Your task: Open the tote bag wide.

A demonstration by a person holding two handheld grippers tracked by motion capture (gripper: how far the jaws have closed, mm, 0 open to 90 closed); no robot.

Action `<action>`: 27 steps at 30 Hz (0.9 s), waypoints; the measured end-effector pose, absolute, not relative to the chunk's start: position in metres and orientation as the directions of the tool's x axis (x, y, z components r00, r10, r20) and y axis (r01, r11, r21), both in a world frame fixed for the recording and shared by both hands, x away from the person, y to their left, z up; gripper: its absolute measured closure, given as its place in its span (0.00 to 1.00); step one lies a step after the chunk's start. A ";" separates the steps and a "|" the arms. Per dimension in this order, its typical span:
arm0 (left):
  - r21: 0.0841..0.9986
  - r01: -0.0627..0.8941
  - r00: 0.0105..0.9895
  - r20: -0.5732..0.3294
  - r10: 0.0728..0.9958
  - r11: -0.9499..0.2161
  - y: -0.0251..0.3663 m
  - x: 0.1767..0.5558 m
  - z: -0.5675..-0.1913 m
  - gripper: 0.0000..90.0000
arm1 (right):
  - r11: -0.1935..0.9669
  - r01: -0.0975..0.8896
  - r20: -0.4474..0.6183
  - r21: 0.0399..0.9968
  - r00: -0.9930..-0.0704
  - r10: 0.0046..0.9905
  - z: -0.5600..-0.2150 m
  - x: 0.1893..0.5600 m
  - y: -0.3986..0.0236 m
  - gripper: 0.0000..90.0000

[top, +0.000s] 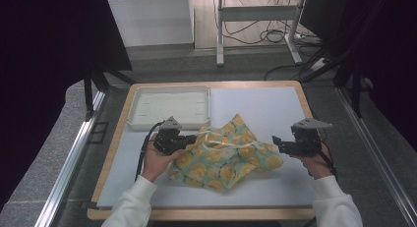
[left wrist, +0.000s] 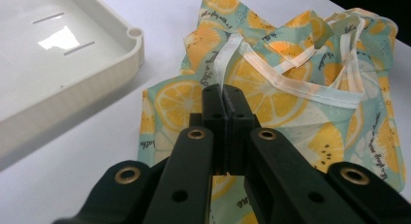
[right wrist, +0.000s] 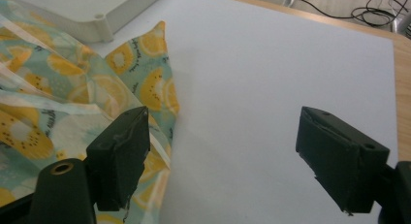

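My left gripper [top: 189, 140] pinches the lemon cloth [top: 223, 156] tight near the desk's middle so it stays put, while my right gripper [top: 277, 141] waits wide open, empty.

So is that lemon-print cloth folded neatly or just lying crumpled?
Crumpled. The cloth lies in an uneven heap on the table, its edges and white straps bunched and overlapping, not folded neatly.
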State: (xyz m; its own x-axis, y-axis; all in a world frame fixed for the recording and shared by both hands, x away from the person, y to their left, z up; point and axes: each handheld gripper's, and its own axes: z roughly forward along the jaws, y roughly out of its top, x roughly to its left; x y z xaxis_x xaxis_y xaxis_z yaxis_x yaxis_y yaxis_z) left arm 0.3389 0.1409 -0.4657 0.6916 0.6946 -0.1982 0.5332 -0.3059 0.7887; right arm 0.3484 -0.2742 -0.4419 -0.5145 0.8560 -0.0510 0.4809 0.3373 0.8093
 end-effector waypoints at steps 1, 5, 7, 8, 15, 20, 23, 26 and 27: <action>0.789 0.534 0.691 -0.199 0.695 -0.305 0.142 0.339 -0.465 1.00 | 0.339 0.479 -0.051 0.810 -0.518 0.854 -0.441 0.349 -0.273 0.22; 0.792 0.534 0.688 -0.203 0.697 -0.296 0.144 0.339 -0.464 1.00 | 0.345 0.467 -0.046 0.814 -0.540 0.841 -0.438 0.352 -0.264 0.22; 0.793 0.534 0.688 -0.206 0.696 -0.294 0.145 0.339 -0.463 1.00 | 0.342 0.460 -0.033 0.819 -0.559 0.829 -0.435 0.354 -0.258 0.22; 0.795 0.533 0.687 -0.206 0.697 -0.290 0.145 0.339 -0.463 1.00 | 0.342 0.460 -0.033 0.819 -0.559 0.829 -0.435 0.354 -0.258 0.22; 0.810 0.523 0.687 -0.216 0.694 -0.265 0.151 0.336 -0.456 1.00 | 0.358 0.450 -0.030 0.818 -0.589 0.808 -0.430 0.358 -0.246 0.22; 0.810 0.523 0.687 -0.217 0.693 -0.265 0.150 0.336 -0.455 1.00 | 0.375 0.450 -0.029 0.810 -0.608 0.793 -0.431 0.363 -0.236 0.23; 0.810 0.523 0.688 -0.217 0.692 -0.266 0.150 0.336 -0.455 1.00 | 0.380 0.450 -0.027 0.808 -0.617 0.787 -0.431 0.366 -0.232 0.23; 0.809 0.523 0.689 -0.216 0.692 -0.268 0.150 0.336 -0.455 1.00 | 0.389 0.448 -0.029 0.805 -0.625 0.780 -0.432 0.368 -0.226 0.23; 0.809 0.523 0.689 -0.216 0.692 -0.269 0.150 0.335 -0.455 1.00 | 0.391 0.449 -0.029 0.803 -0.627 0.779 -0.432 0.369 -0.225 0.23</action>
